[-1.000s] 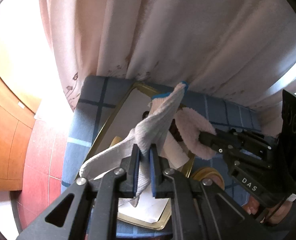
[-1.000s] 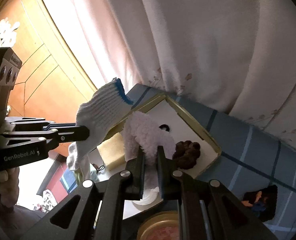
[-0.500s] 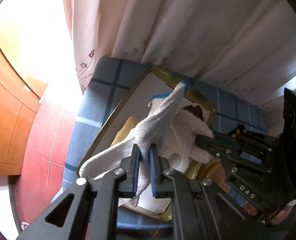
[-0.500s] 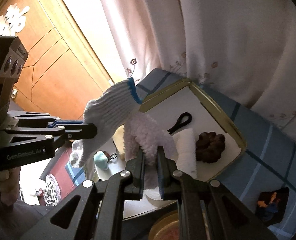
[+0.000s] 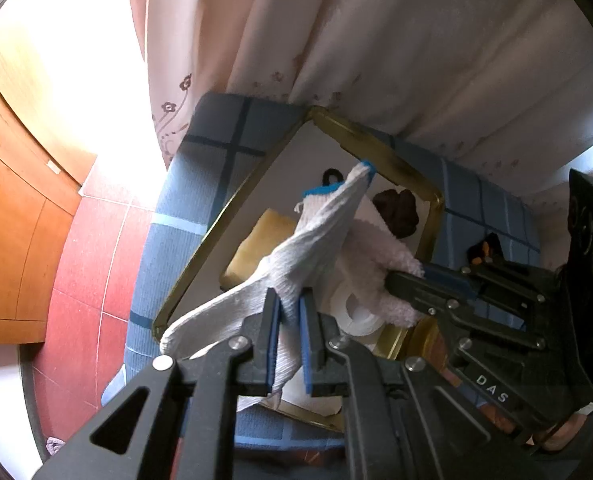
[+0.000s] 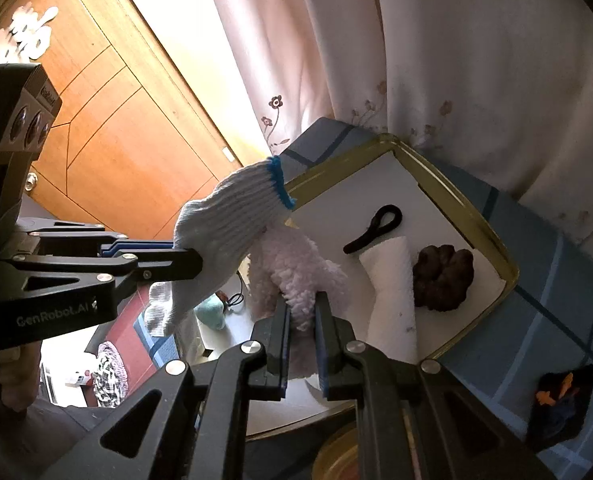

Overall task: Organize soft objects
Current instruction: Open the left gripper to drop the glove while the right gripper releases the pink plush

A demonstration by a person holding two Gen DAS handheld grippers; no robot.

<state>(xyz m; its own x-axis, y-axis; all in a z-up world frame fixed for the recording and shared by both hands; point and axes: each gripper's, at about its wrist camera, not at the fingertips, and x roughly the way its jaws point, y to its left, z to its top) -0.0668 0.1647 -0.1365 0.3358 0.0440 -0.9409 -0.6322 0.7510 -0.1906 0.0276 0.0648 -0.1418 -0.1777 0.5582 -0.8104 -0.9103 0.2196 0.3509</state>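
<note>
We noted the left gripper point(image 5: 288, 300) pinching a white knit glove point(image 5: 316, 236) by its middle, blue cuff up, held above the gold-rimmed tray point(image 5: 376, 148) on the blue checked cloth point(image 5: 216, 148). To its right, the right gripper point(image 6: 300, 308) was clamped on a pale pink fluffy cloth point(image 6: 296, 268), which touched the glove and also hung over the tray. In the tray we saw a yellow sponge point(image 5: 264, 236), a black hair tie point(image 6: 372, 228), a folded white towel point(image 6: 392, 288) and a dark brown scrunchie point(image 6: 442, 276) beside it.
</note>
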